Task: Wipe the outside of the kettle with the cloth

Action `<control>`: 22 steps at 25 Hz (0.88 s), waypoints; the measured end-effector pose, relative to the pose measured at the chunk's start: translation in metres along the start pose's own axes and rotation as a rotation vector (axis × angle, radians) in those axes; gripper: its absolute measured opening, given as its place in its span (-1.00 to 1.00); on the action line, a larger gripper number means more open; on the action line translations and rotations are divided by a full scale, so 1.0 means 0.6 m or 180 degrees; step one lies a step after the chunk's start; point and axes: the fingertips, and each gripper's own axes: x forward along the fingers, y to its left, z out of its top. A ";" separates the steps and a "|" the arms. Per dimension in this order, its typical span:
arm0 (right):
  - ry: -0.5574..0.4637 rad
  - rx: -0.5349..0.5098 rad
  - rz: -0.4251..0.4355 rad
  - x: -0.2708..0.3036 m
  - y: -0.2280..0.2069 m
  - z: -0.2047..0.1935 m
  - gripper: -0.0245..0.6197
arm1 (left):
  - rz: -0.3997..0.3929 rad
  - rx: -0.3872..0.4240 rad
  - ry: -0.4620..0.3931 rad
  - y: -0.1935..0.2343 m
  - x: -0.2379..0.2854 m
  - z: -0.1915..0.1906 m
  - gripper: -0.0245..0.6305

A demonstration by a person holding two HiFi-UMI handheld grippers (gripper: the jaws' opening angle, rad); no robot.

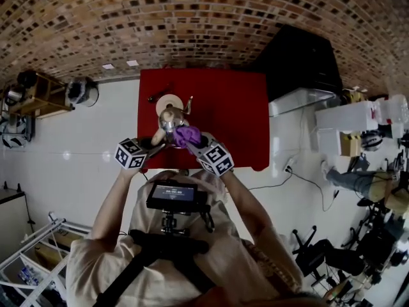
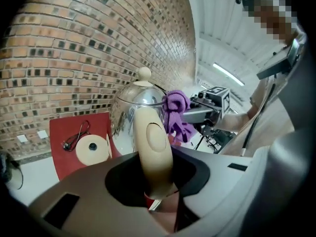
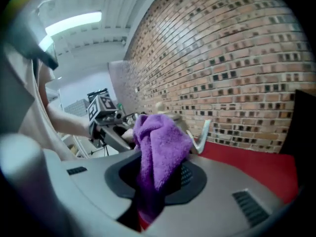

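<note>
Between the 2 jaws of my left gripper [image 2: 157, 194] sits the cream handle [image 2: 154, 147] of the kettle [image 2: 129, 108], clamped firmly, with the steel body just ahead. My right gripper [image 3: 148, 201] has its jaws closed on the purple cloth [image 3: 160, 147] (bunched up), which rises ahead of them, right at the kettle's side. Beyond my left jaws, to their left, the round base [image 2: 91, 149] lies on the red table [image 2: 59, 132].

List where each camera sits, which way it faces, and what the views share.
Head view: on the person's head, facing down at the red table; shows left arm, right arm, left gripper, right gripper.
Left gripper view: on the left gripper, facing along jaws shut on the handle of the kettle, toward the brick wall; right arm shows.
Right gripper view: on the right gripper, facing along jaws shut on the purple cloth; left arm shows.
Shared: all show kettle and cloth; each gripper view shows the other gripper.
</note>
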 end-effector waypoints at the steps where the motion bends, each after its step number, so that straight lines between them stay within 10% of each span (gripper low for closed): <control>1: -0.0082 0.0118 -0.0074 -0.017 -0.021 0.008 -0.60 | -0.0056 0.0063 -0.0039 -0.008 -0.009 0.003 -0.64; 9: -0.0329 0.0365 -0.0099 -0.014 -0.096 0.109 -0.60 | -0.0334 0.0408 -0.0415 -0.052 -0.086 0.051 -0.63; 12: -0.0410 0.0280 -0.0133 -0.019 -0.091 0.132 -0.60 | -0.0251 0.0115 -0.0618 -0.036 -0.108 0.060 -0.63; 22: -0.0131 -0.0497 0.0233 0.056 0.145 0.134 -0.62 | -0.0013 -0.0195 -0.0972 -0.023 -0.133 0.098 -0.63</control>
